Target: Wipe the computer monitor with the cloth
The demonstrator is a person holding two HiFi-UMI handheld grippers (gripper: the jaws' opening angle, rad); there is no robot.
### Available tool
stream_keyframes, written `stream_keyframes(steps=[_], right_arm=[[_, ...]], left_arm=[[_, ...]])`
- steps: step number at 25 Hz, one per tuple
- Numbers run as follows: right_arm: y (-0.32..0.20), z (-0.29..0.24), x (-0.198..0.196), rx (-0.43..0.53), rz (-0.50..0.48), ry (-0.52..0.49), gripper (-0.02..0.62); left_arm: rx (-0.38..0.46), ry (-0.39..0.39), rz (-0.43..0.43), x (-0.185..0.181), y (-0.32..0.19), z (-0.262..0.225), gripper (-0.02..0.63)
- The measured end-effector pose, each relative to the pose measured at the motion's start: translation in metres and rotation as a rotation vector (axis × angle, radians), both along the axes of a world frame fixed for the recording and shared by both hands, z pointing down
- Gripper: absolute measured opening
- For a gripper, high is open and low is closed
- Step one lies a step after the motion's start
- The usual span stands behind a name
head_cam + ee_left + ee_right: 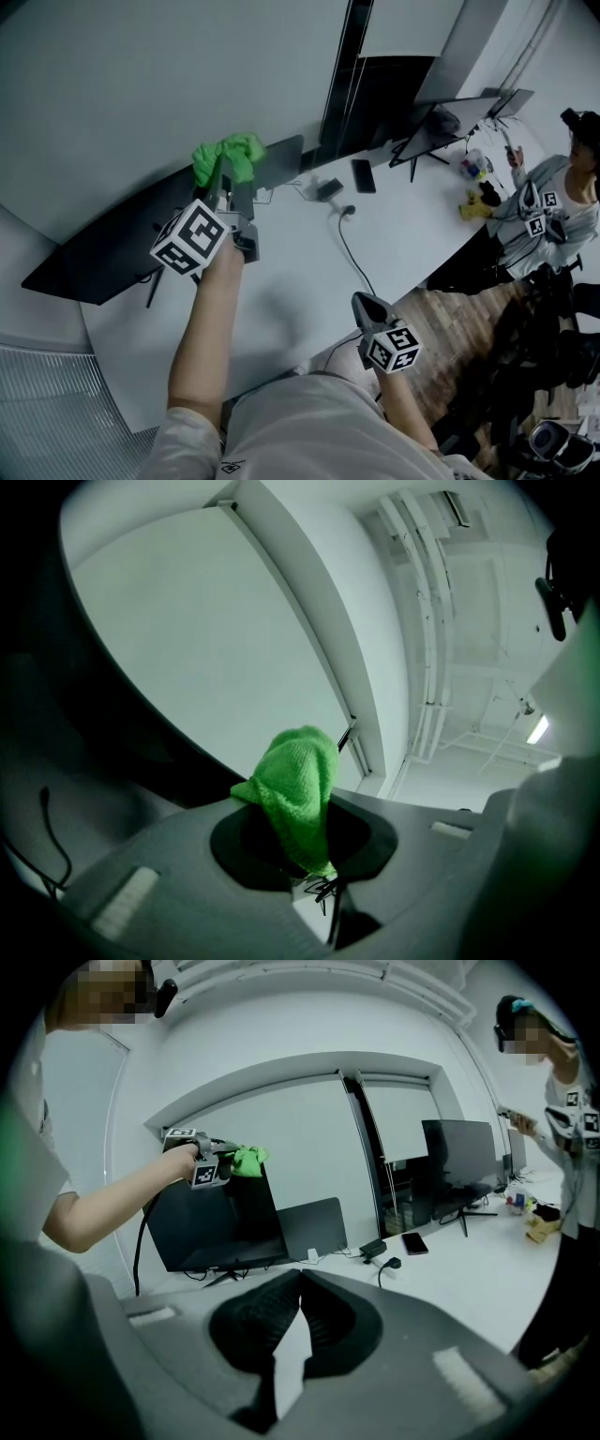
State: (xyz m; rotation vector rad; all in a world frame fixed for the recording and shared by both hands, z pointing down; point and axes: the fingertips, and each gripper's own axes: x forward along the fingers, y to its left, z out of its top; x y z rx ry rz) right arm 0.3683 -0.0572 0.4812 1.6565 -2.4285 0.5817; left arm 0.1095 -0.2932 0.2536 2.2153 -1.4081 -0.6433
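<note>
A bright green cloth (230,157) is bunched at the top edge of a wide dark monitor (122,246) standing on the white desk (309,272). My left gripper (225,183) is raised at that edge and shut on the cloth. In the left gripper view the cloth (295,780) sticks up from between the jaws, with the dark monitor (37,667) at the left. My right gripper (363,304) hangs low near my body, shut and holding nothing. The right gripper view looks over its closed jaws (298,1281) toward the monitor (211,1218) and the cloth (248,1159).
A smaller dark panel (281,159) stands right of the monitor. On the desk lie a power adapter (328,189), a cable with a plug (349,211) and a phone (364,175). A second monitor (441,127) stands farther right. Another person (553,206) stands at the desk's far end.
</note>
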Motion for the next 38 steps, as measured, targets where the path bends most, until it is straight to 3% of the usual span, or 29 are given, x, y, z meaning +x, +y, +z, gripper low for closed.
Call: stream_keyframes(steps=[29, 38], right_arm=[[-0.042, -0.01, -0.141, -0.004, -0.196, -0.006, 0.003], [-0.047, -0.012, -0.196, -0.013, -0.277, -0.006, 0.003]], left_arm=[[-0.03, 0.048, -0.047, -0.116, 0.031, 0.001, 0.063], [-0.021, 0.044, -0.094, -0.171, 0.055, -0.003, 0.063]])
